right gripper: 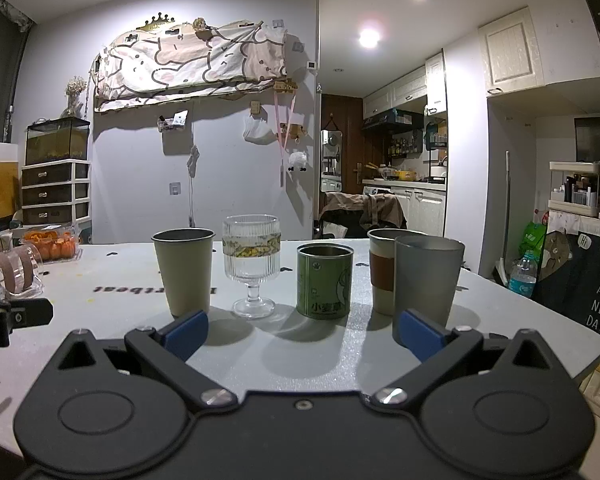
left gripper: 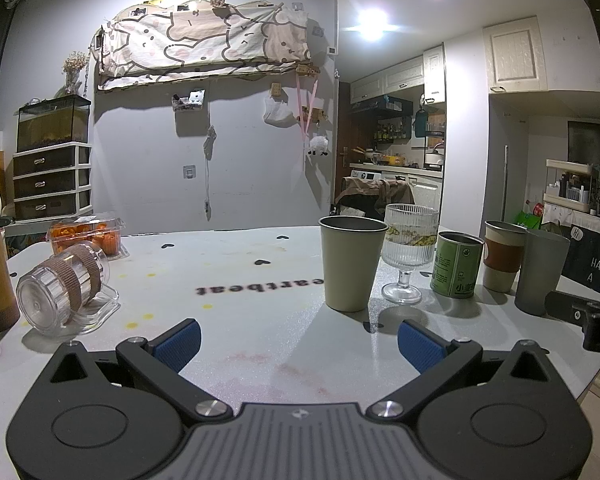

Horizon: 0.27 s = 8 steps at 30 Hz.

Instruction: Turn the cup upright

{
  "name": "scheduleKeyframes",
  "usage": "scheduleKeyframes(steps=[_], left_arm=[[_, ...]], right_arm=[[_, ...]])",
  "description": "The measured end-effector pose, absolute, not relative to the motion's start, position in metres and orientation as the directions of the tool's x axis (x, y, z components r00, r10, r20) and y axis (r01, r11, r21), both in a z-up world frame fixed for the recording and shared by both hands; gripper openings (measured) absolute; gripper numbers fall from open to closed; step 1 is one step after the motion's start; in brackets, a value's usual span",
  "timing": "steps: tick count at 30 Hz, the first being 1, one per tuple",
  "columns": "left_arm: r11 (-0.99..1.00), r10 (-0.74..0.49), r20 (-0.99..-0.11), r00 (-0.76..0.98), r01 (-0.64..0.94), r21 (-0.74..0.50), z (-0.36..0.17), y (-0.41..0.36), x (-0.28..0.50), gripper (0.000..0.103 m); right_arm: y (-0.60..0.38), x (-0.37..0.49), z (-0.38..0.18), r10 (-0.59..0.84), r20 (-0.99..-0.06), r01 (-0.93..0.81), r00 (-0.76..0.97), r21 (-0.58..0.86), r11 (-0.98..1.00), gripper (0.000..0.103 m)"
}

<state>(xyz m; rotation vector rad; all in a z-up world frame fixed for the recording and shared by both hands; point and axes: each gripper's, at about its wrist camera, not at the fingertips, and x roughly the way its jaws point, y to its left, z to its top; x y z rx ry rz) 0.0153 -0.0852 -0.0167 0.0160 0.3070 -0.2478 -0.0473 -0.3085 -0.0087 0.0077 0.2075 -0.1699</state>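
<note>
The left gripper (left gripper: 298,342) was held low over the table (left gripper: 260,328), level and facing forward, its blue pads (left gripper: 179,344) spread wide with nothing between them; the right gripper (right gripper: 302,334) was posed likewise, jaws apart and empty. The clear cup (left gripper: 64,286), wrapped with two brown bands, was seen lying on its side at the table's left, well apart from the upright row of cups (right gripper: 252,268)
</note>
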Motion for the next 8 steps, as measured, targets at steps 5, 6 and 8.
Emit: scheduleKeyframes(steps=[5, 6, 8], left_arm=[[0.970, -0.238, -0.301, 0.924, 0.243, -0.022, -0.0167, -0.0852, 0.0153, 0.103], [0.970, -0.236, -0.301, 0.924, 0.241, -0.022, -0.0167, -0.0847, 0.0151, 0.103], [0.970, -0.236, -0.303, 0.923, 0.241, -0.021, -0.0181, -0.0851, 0.0151, 0.103]], right_arm=[[-0.3085, -0.0474, -0.0083, -0.167, -0.206, 0.169, 0.964, -0.010, 0.986, 0.103], [-0.3091, -0.0474, -0.0085, -0.167, -0.206, 0.169, 0.964, -0.009, 0.986, 0.103], [-0.3090, -0.0475, -0.0083, -0.168, -0.206, 0.170, 0.964, -0.009, 0.985, 0.103]])
